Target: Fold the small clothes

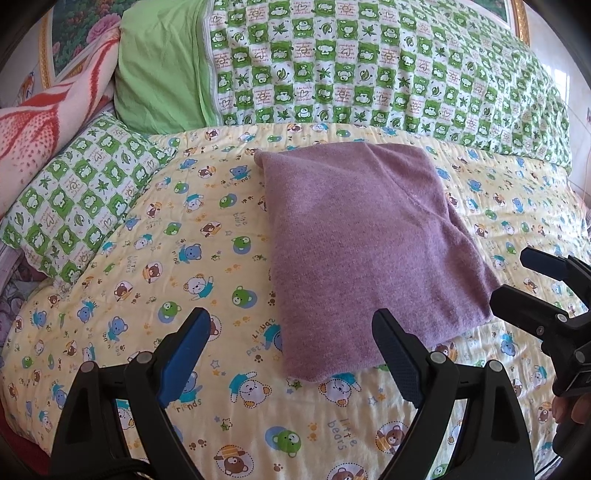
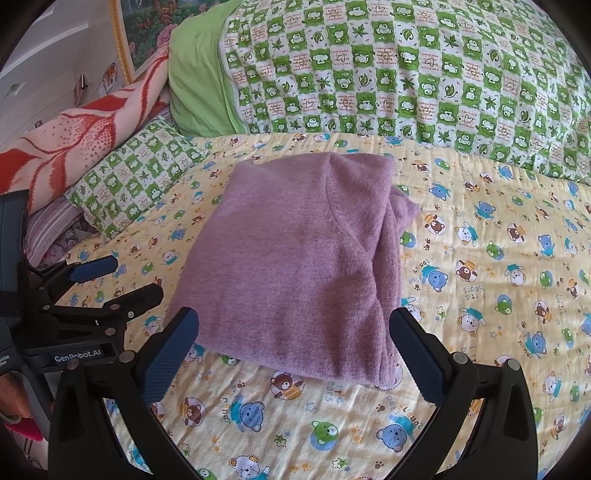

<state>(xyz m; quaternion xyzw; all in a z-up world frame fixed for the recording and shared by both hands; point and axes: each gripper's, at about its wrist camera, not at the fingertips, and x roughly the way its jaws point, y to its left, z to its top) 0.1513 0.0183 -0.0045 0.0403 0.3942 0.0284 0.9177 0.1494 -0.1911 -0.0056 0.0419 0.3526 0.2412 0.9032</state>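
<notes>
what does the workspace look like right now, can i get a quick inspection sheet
surface: yellow bear-print quilt, lightly wrinkled
job's things: purple knit garment folded into a compact block, lying flat on the quilt
clutter: green checked pillow; green checked duvet; red and pink blanket
grippers: left gripper open, empty, short of the garment; right gripper open, empty, by its near edge
cables: nothing seen
surroundings: framed floral picture behind the bed
</notes>
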